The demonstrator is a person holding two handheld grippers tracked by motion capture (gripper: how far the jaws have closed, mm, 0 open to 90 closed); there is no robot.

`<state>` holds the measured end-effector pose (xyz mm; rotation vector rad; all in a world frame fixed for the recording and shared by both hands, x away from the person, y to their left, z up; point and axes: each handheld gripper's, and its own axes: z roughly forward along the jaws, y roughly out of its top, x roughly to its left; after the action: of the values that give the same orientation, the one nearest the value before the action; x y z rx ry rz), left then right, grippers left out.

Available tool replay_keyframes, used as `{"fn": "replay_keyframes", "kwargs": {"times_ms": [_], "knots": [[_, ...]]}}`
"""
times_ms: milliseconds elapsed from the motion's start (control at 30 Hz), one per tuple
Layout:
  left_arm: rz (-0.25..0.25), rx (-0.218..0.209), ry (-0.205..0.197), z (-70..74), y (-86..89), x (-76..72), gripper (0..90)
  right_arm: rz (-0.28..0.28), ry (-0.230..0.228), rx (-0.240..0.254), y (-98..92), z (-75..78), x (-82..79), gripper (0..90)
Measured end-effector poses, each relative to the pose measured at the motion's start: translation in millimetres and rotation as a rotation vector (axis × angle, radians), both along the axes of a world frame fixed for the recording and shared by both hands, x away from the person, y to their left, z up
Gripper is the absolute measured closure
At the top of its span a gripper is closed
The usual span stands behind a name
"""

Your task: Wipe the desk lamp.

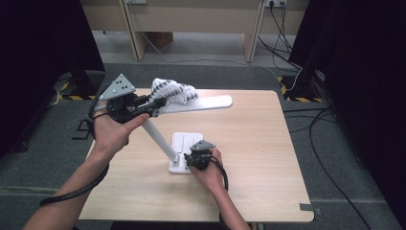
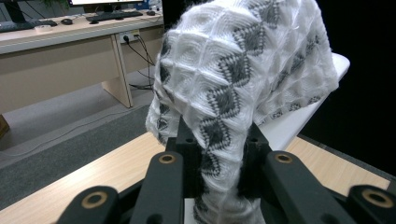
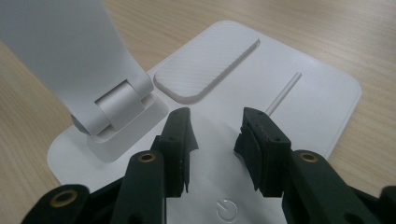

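My left gripper [image 2: 219, 154] is clamped on the knit cloth [image 2: 243, 70] draped over the lamp [image 1: 210, 102]. Right gripper [image 3: 215, 135] sits half open, empty, on the base [image 3: 322, 93].

lamp head: the knitted cloth [image 1: 171, 91] covers the part of the lamp head [image 1: 210, 101] nearest to the left gripper [image 1: 154, 106].
cloth lower end: in the left gripper view the cloth [image 2: 233, 70] goes down between the jaws and the bottom edge cuts it off.
lamp base: the right gripper [image 1: 187, 158] hides the near edge of the base [image 1: 184, 141]; in the right gripper view the base [image 3: 299, 98] is cut at the bottom edge.
power symbol: the symbol [image 3: 227, 211] on the base is partly cut off.
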<state>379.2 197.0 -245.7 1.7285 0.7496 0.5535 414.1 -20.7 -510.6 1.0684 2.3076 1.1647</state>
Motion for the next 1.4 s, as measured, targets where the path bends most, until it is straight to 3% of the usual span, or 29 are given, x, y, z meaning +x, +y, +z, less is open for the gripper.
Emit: {"fn": "replay_keyframes", "kwargs": {"times_ms": [1400], "knots": [[-0.032,0.001,-0.011,3.2,-28.6,0.7,74.5,0.001,-0.012,0.008,-0.8,-1.5,-0.7,63.1]]}}
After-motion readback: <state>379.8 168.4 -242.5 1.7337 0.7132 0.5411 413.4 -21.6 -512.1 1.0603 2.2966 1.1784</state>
